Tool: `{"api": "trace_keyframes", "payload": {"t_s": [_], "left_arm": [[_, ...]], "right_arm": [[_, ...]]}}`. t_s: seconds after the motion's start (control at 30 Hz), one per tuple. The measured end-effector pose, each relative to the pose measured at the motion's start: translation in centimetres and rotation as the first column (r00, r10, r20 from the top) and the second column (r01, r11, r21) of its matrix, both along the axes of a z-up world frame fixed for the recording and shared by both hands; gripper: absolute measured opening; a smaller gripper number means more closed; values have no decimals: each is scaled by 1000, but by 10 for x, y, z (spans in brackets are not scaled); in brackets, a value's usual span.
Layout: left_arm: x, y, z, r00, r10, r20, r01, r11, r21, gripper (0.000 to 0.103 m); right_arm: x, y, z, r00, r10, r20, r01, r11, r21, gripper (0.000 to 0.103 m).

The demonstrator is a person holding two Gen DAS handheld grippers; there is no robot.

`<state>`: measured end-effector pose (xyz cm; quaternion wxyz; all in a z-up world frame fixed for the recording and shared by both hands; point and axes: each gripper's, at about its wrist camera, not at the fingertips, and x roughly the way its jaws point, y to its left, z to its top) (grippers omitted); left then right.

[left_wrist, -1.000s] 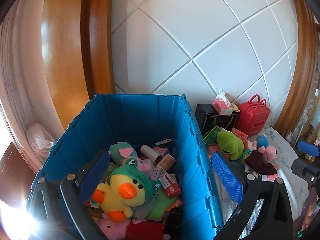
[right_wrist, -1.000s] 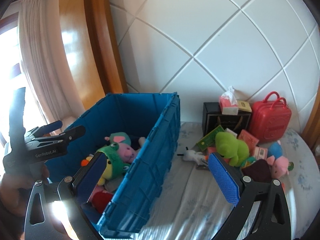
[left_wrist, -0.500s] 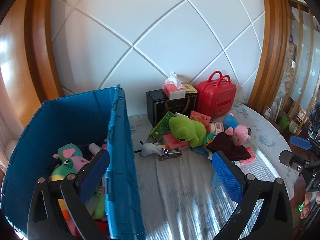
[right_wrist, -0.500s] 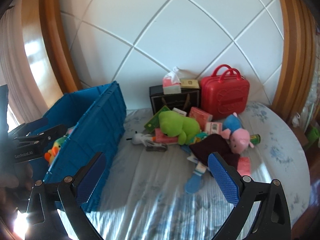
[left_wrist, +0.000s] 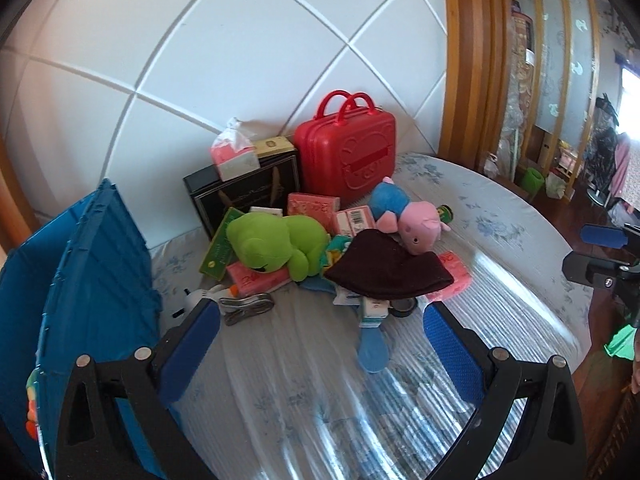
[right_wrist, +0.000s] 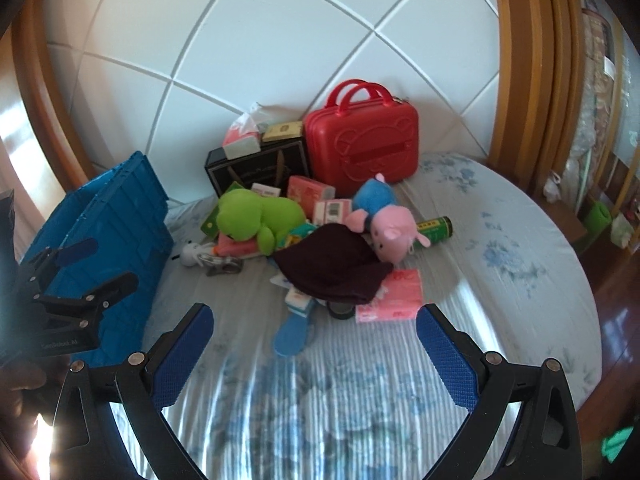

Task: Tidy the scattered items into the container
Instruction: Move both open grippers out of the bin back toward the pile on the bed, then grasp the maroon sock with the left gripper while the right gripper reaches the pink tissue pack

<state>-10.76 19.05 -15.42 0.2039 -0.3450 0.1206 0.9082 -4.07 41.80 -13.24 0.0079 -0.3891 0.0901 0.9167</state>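
Two pairs of tongs, left tongs (left_wrist: 320, 344) and right tongs (right_wrist: 314, 344), gape wide and empty over the bed (right_wrist: 500, 280). Straight ahead of both lies the blue fan (right_wrist: 292, 330), handle pointing away under the dark hat (right_wrist: 332, 268); the right seems nearer. Left of both stands the blue crate (left_wrist: 96, 272).

Blue crate (left_wrist: 92, 280) cut off by left frame edge, contents mostly hidden behind its wall. Dark cloth (right_wrist: 332, 264) covers items beneath. Box labels (right_wrist: 336, 210) too small to read.

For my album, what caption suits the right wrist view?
Open right gripper faces a toy pile beside the blue crate.
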Motion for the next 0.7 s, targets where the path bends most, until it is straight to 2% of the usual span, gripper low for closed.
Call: {"api": "trace_keyframes", "payload": {"t_s": [0.23, 0.4, 0.57, 0.7], "left_arm": [[-19, 77, -52, 989, -144, 26, 146, 987, -64, 103], [-44, 118, -103, 975, -213, 59, 219, 968, -126, 103], [-70, 145, -162, 966, -247, 71, 257, 937, -235, 100], [-81, 164, -196, 954, -293, 56, 296, 910, -292, 93]], "right_arm": [[-15, 51, -57, 995, -38, 88, 37, 999, 16, 103], [-29, 84, -92, 988, -56, 144, 54, 998, 20, 103], [-47, 104, -127, 981, -44, 190, 39, 999, 27, 103], [-67, 113, -158, 975, -24, 222, 18, 999, 26, 103]]}}
